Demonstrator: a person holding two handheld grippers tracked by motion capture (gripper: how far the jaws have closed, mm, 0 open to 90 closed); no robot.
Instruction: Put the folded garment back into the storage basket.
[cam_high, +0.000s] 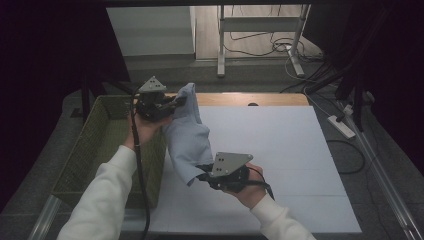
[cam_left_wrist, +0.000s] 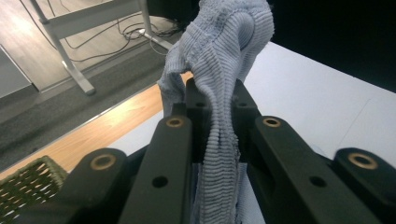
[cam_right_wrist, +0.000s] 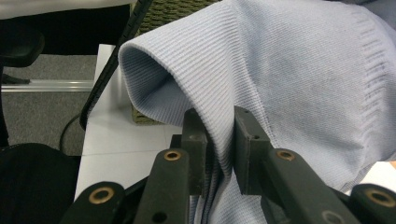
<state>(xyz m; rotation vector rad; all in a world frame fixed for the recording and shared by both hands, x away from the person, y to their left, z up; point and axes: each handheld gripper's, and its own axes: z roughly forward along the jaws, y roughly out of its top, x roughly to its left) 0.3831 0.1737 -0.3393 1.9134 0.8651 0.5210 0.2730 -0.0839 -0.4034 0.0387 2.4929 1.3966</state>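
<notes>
The left gripper (cam_high: 176, 101) was clamped on the far end of the light-blue knitted garment (cam_high: 188, 135), above the near-left right gripper's (cam_high: 204, 172) clamp on its lower edge. The garment hung stretched between them, long axis running far to near, over the tabletop's (cam_high: 280, 150) left edge beside the wicker basket (cam_high: 95, 145).

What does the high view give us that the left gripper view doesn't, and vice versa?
High view: the right gripper clamped on the lower edge of the pale blue knit garment, the person's white sleeves, and the whole wicker basket left of the white table.

Left gripper view: the left gripper up close, its jaws pinching a bunched ribbed fold of the garment.

Both: the garment held off the table, the wooden table edge, a corner of the basket, and the metal frame with cables on the floor.
</notes>
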